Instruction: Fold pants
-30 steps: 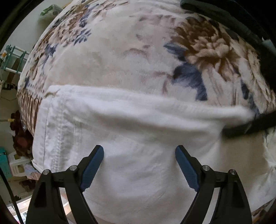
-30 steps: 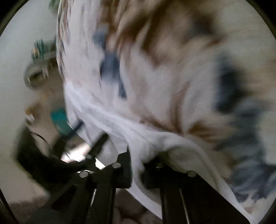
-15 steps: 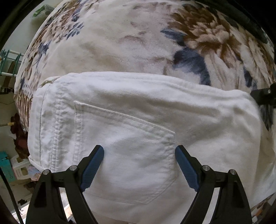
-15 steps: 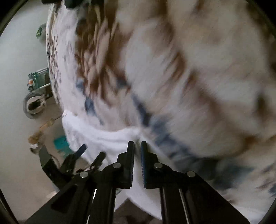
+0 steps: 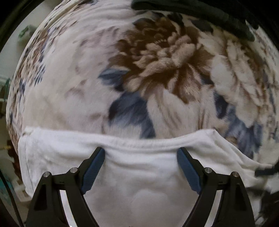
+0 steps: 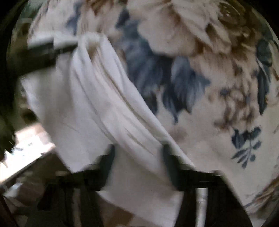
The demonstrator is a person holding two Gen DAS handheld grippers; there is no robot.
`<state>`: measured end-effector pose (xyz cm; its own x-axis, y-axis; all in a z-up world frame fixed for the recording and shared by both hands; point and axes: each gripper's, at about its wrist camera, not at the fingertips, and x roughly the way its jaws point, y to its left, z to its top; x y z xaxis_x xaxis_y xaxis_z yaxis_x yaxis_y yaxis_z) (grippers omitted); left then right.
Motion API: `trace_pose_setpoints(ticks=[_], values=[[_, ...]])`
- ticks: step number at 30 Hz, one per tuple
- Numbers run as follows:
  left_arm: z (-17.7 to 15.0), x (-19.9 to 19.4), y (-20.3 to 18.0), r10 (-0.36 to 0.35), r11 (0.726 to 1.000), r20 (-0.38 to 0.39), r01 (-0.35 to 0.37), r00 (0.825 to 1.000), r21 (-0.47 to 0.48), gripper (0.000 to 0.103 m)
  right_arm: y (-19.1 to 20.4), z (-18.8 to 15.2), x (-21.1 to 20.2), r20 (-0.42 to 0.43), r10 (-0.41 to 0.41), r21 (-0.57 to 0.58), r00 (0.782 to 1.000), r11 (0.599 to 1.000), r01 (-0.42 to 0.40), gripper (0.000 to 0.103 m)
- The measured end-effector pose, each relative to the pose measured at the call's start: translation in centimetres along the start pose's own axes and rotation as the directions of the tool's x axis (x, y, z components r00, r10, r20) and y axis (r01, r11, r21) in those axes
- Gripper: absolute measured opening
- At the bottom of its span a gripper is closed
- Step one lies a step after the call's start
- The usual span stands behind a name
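Observation:
White pants (image 5: pixel 139 174) lie folded on a floral blanket (image 5: pixel 157 69), filling the lower part of the left wrist view. My left gripper (image 5: pixel 140 153) is open, its blue-padded fingers spread over the pants' far folded edge with nothing between them. In the blurred right wrist view the pants (image 6: pixel 104 108) run as a creased white band from upper left to bottom centre. My right gripper (image 6: pixel 138 152) is open over the cloth, jaws apart. The left gripper's dark body (image 6: pixel 43 54) shows at the upper left of that view.
A dark garment (image 5: pixel 191 12) lies at the blanket's far edge. The bed's left edge drops to a floor with clutter (image 5: pixel 7 174). In the right wrist view a bright floor patch (image 6: pixel 26 148) lies past the bed edge at lower left.
My right gripper was shut on the pants and has opened over them. My left gripper moved forward to the pants' far edge; the back pocket is now out of sight.

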<state>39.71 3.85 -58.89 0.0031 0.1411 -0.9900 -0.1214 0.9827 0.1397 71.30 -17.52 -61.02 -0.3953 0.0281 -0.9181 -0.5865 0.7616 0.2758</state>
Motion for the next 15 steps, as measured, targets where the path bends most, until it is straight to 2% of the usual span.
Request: trace_pose_setpoints(ticks=[1,2,3,5,8,10,11,13,15], values=[[0.4,0.3,-0.2,0.008,1.000,0.001,-0.008,1.000,0.007,0.087,-0.8,-0.2,0.1,0.020,0.008,0.050,1.000,0.999,-0.009,0.013],[0.6,0.7,-0.3,0.008,1.000,0.003,-0.008,1.000,0.010,0.087,-2.3,-0.4,-0.1,0.063,0.057,0.146,0.996,0.987,-0.066,0.010],[1.0,1.0,-0.1,0.007,1.000,0.008,-0.007,1.000,0.014,0.087,-4.3,-0.9,-0.4,0.111,0.101,0.256,0.989,0.958,-0.127,0.009],[1.4,1.4,0.2,-0.009,1.000,0.011,0.009,1.000,0.008,0.089,-6.4,-1.9,-0.8,0.182,0.150,0.368,0.972,0.906,-0.209,0.008],[1.8,2.0,1.0,-0.044,0.999,0.003,0.044,0.999,-0.015,0.090,-7.7,-3.2,-0.1,0.222,0.182,0.470,0.958,0.841,-0.269,0.008],[2.6,2.4,2.3,-0.081,0.996,-0.008,0.080,0.997,-0.035,0.091,-8.9,-3.9,0.5,0.260,0.220,0.550,0.940,0.766,-0.331,0.008],[2.9,2.5,2.5,-0.097,0.995,-0.016,0.096,0.995,-0.039,0.091,-9.3,-4.1,0.9,0.262,0.244,0.570,0.934,0.742,-0.354,0.008],[3.6,2.0,3.0,-0.117,0.993,-0.025,0.117,0.993,-0.028,0.091,-9.5,-4.3,0.6,0.265,0.241,0.580,0.934,0.734,-0.354,0.013],[3.5,0.5,3.8,-0.117,0.993,0.003,0.117,0.993,-0.015,0.091,-8.9,-5.2,-1.0,0.298,0.229,0.571,0.927,0.735,-0.366,0.027]])
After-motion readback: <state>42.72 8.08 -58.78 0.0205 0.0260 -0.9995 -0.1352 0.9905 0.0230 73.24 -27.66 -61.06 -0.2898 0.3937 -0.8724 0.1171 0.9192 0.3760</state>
